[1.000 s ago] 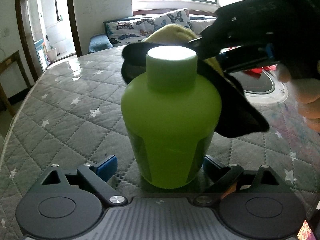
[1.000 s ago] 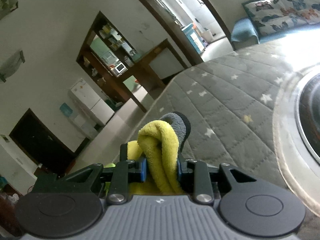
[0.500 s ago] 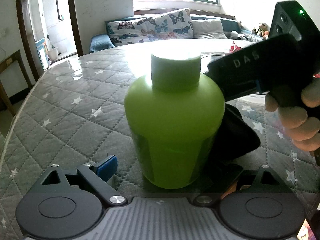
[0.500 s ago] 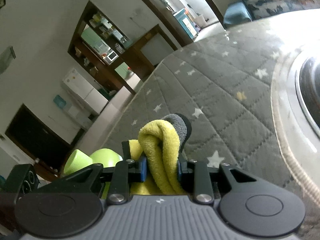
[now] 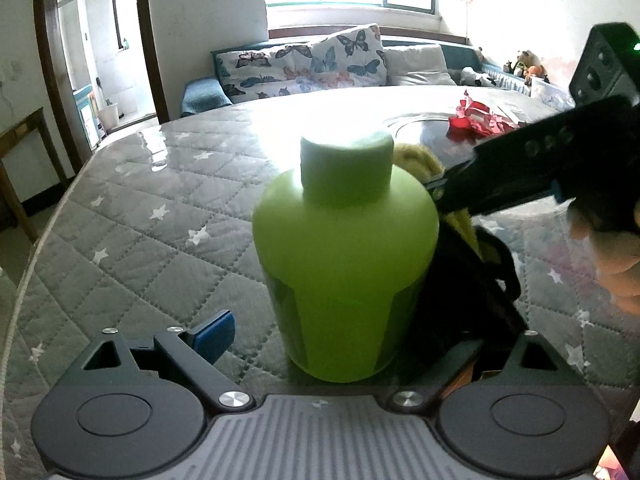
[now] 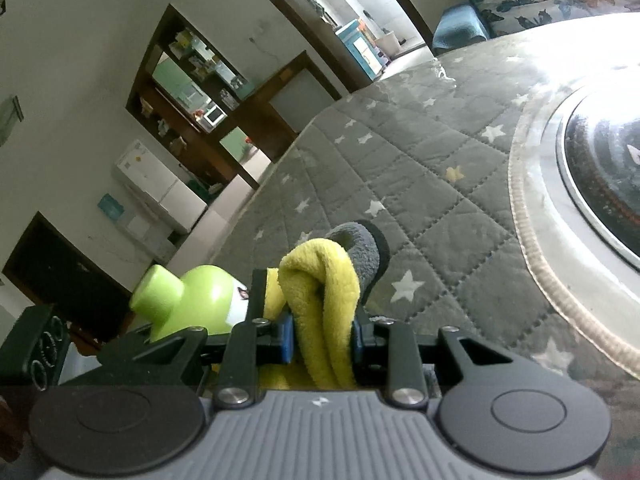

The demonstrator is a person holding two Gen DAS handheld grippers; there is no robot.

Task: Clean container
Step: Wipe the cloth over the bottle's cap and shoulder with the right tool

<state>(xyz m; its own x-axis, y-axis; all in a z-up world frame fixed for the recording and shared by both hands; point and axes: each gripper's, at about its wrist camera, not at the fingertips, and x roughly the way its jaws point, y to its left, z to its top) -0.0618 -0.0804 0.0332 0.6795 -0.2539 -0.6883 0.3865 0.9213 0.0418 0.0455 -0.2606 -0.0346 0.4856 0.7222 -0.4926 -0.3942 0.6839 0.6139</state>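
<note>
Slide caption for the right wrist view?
Right claw shut on yellow-grey cloth beside green container on quilted table.

Cloth (image 5: 460,220) dropped from cap to bottle's (image 5: 344,248) side.

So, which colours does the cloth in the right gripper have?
The cloth is yellow with a grey part, seen best in the right wrist view.

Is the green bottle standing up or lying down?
Standing up. The green bottle rests on its base on the quilted table cover, with its cap pointing straight up.
</note>
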